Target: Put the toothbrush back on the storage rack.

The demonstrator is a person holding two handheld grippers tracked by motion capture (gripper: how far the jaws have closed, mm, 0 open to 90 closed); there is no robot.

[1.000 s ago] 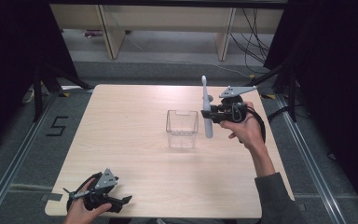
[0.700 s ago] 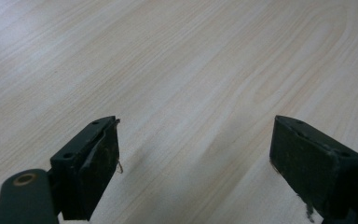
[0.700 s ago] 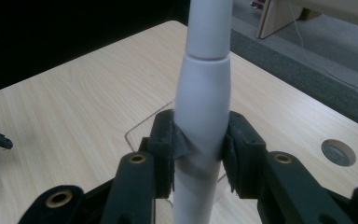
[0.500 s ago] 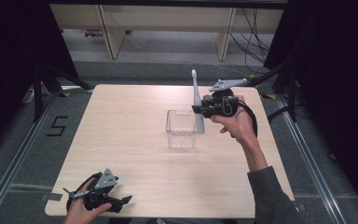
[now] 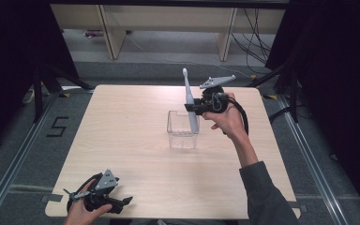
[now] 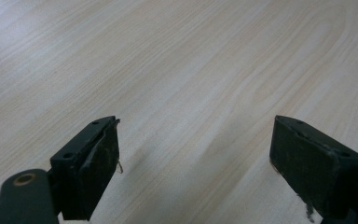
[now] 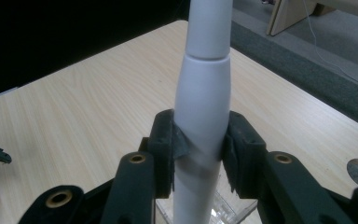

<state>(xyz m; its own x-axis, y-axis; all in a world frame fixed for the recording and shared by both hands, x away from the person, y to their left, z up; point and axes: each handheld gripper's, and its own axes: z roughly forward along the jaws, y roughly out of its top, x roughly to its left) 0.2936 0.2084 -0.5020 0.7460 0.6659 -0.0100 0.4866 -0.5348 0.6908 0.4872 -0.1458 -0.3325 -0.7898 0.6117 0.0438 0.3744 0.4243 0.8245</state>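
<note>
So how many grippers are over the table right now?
2. The left gripper rests at the near left edge, jaws open; the right gripper holds a white toothbrush above the clear container.

I work in what looks like a lab or recording booth, not a home. My desk [image 5: 136,140] is a plain pale wood top standing alone on grey carpet. Black curtains [image 5: 328,70] hang on both sides, and metal rails [image 5: 309,154] run along the floor beside the desk. A taped number five [image 5: 57,126] marks the carpet on the left. Behind the desk stand bare light-wood shelves [image 5: 108,28], with loose black cables [image 5: 258,33] hanging at the back right.
</note>
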